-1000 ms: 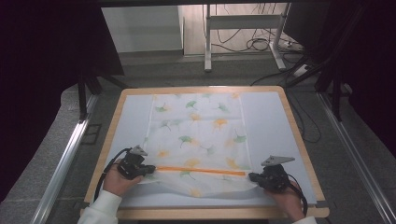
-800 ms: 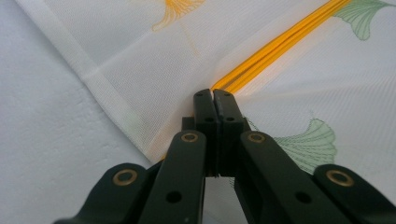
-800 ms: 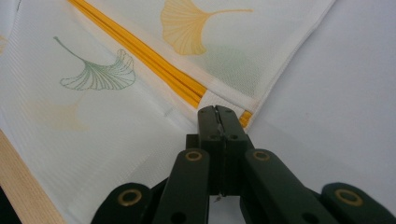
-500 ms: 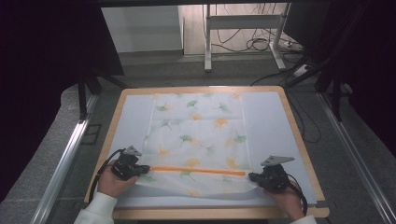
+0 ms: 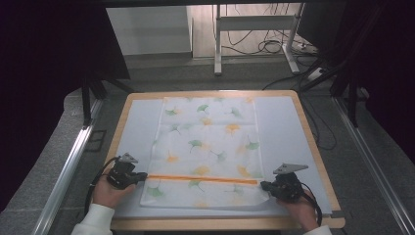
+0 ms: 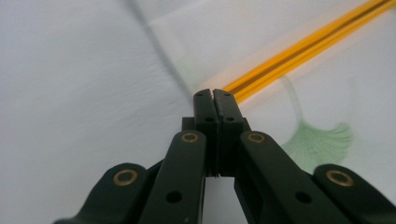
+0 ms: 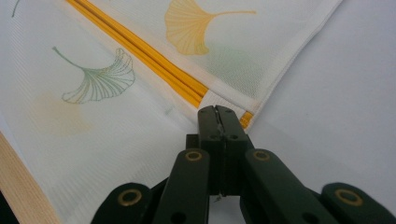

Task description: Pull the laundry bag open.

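Tongs: left gripper [image 5: 138,176] and right gripper [image 5: 265,185], both pinching the white ginkgo-print cloth [image 5: 208,147] at its orange stripe [image 5: 202,179], lower frame
Risk: uneven pulling could skew the fold or slip a corner

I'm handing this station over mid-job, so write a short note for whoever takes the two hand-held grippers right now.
Left hand-held gripper: shut on the left end of the cloth's orange stripe.
Right hand-held gripper: shut on the stripe's right end.
Cloth: white with a leaf print, lying lengthwise on the white board; far part flat, near edge turned over so the stripe runs across between the grippers.
Done: both ends gripped, near fold started.
Left: probably carry the fold through and smooth it; check the near edge, it looks slightly uneven.
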Demonstrator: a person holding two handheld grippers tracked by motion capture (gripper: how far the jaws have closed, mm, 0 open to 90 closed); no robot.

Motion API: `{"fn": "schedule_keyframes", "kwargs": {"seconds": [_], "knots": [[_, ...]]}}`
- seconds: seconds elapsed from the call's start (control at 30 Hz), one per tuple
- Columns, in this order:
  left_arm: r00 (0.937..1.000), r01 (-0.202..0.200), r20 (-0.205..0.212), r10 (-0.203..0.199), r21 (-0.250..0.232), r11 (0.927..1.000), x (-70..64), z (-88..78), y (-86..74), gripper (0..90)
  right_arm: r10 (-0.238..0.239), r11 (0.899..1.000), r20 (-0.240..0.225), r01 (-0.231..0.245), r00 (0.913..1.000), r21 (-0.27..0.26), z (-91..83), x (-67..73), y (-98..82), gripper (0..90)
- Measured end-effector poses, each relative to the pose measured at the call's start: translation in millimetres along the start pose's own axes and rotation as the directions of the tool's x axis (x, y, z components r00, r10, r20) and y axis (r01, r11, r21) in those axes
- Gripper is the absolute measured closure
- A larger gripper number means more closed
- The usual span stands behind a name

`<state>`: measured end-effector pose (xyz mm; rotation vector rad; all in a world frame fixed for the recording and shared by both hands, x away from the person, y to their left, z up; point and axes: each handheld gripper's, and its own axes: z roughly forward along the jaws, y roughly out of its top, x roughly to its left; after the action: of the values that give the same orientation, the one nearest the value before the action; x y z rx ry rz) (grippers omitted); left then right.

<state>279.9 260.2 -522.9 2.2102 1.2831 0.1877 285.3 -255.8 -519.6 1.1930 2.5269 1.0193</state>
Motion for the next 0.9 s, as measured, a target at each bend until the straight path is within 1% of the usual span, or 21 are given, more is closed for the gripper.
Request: {"fn": "schedule_keyframes", "kwargs": {"seconds": [0.07, 0.17, 0.3, 0.43, 0.53, 0.57, 0.7, 0.73, 0.77, 0.8, 0.83, 0.87, 0.9], "knots": [[0.9999, 0.008, 0.010, -0.008, -0.004, 1.0000, 0.8, 0.3, -1.2, 90.0, 0.000, 1.000, -0.001, 0.000, 1.0000, 0.000, 0.1, -0.1, 0.1, 89.9], [1.0000, 0.000, 0.001, 0.000, 0.000, 1.0000, -0.9, 0.6, -0.2, 90.0, 0.002, 1.000, -0.001, -0.002, 1.0000, 0.001, 0.0, -0.2, 0.2, 89.9], [0.9999, 0.004, 0.013, -0.004, -0.007, 1.0000, 0.6, 0.8, -0.9, 90.0, -0.001, 1.000, 0.000, 0.001, 1.0000, 0.004, -0.2, 0.2, 0.4, 89.9], [0.9999, -0.001, 0.011, 0.001, -0.015, 0.9999, 0.1, 0.6, -1.3, 90.0, -0.004, 1.000, 0.000, 0.004, 1.0000, 0.004, -0.3, 0.2, 0.5, 89.8], [0.9996, 0.009, 0.025, -0.008, -0.026, 0.9996, -0.3, -0.3, -0.6, 90.0, -0.007, 1.000, 0.002, 0.007, 1.0000, 0.001, 0.0, 0.7, 0.6, 89.8], [0.9996, 0.012, 0.025, -0.011, -0.028, 0.9995, -1.1, -0.9, -0.3, 90.0, -0.007, 1.000, 0.001, 0.007, 1.0000, 0.000, 0.0, 0.6, 0.6, 89.8], [0.9999, 0.000, 0.013, 0.000, -0.033, 0.9994, -2.1, -0.6, -0.8, 90.0, -0.013, 1.000, 0.001, 0.013, 0.9999, 0.003, -0.3, 0.4, 0.8, 89.7], [1.0000, -0.001, 0.010, 0.001, -0.041, 0.9991, -2.4, -1.0, -1.3, 89.5, -0.013, 1.000, 0.001, 0.013, 0.9999, 0.003, -0.4, 0.5, 0.8, 89.6], [1.0000, -0.008, 0.003, 0.008, -0.055, 0.9984, -2.9, -2.0, -2.0, 88.1, -0.013, 1.000, 0.004, 0.013, 0.9999, 0.001, -0.5, 0.9, 0.8, 89.4], [0.9999, -0.010, -0.003, 0.010, -0.073, 0.9973, -3.5, -3.3, -2.9, 84.2, -0.022, 1.000, 0.004, 0.022, 0.9997, -0.001, -0.9, 1.4, 0.8, 87.0], [1.0000, -0.004, -0.006, 0.003, -0.094, 0.9956, -3.7, -4.9, -3.5, 78.9, -0.027, 1.000, 0.002, 0.027, 0.9996, -0.007, -1.7, 2.8, 0.8, 81.7], [0.9999, 0.006, -0.011, -0.008, -0.122, 0.9926, -3.4, -6.5, -4.0, 73.9, -0.031, 0.999, -0.006, 0.030, 0.9995, -0.020, -2.9, 4.1, 1.2, 78.5], [0.9998, 0.008, -0.016, -0.010, -0.134, 0.9909, -3.0, -7.5, -4.1, 71.0, -0.033, 0.999, -0.003, 0.033, 0.9994, -0.035, -5.1, 5.9, 1.9, 77.1]]}}
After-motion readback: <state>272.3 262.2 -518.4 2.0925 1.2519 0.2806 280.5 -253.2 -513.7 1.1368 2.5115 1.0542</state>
